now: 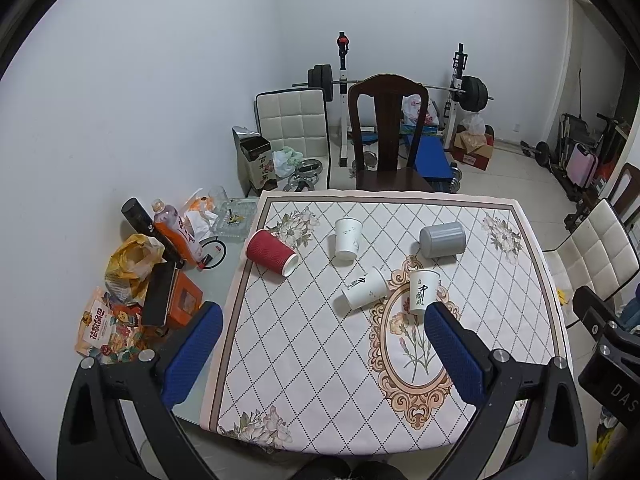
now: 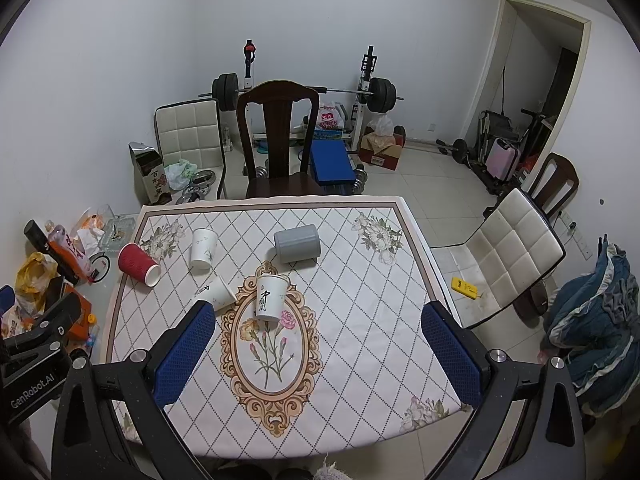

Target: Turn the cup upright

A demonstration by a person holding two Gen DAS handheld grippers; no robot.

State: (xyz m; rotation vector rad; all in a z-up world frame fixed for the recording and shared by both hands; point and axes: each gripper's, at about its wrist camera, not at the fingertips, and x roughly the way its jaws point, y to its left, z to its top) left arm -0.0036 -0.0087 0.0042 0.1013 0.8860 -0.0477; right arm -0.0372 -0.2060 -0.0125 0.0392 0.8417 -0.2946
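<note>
Several cups are on the patterned tablecloth [image 1: 304, 360] [image 2: 360, 340]. A red ribbed cup [image 1: 271, 252] [image 2: 138, 262] lies on its side at the left. A grey cup [image 1: 442, 239] [image 2: 297, 243] lies on its side at the back. A white paper cup [image 1: 365, 288] [image 2: 220, 293] lies on its side near the middle. A white cup [image 1: 347, 238] [image 2: 203, 248] stands upright behind it. A white cup with black calligraphy [image 1: 422, 291] [image 2: 270, 297] stands upright at the centre oval. My left gripper [image 1: 324, 320] and right gripper [image 2: 318, 320] are both open and empty above the near table edge.
A dark wooden chair [image 1: 386, 132] [image 2: 276, 140] stands behind the table. Snack bags, bottles and boxes [image 1: 152, 280] crowd the table's left part. A white padded chair [image 2: 508, 252] stands to the right. A barbell rack [image 2: 304, 92] is at the back wall.
</note>
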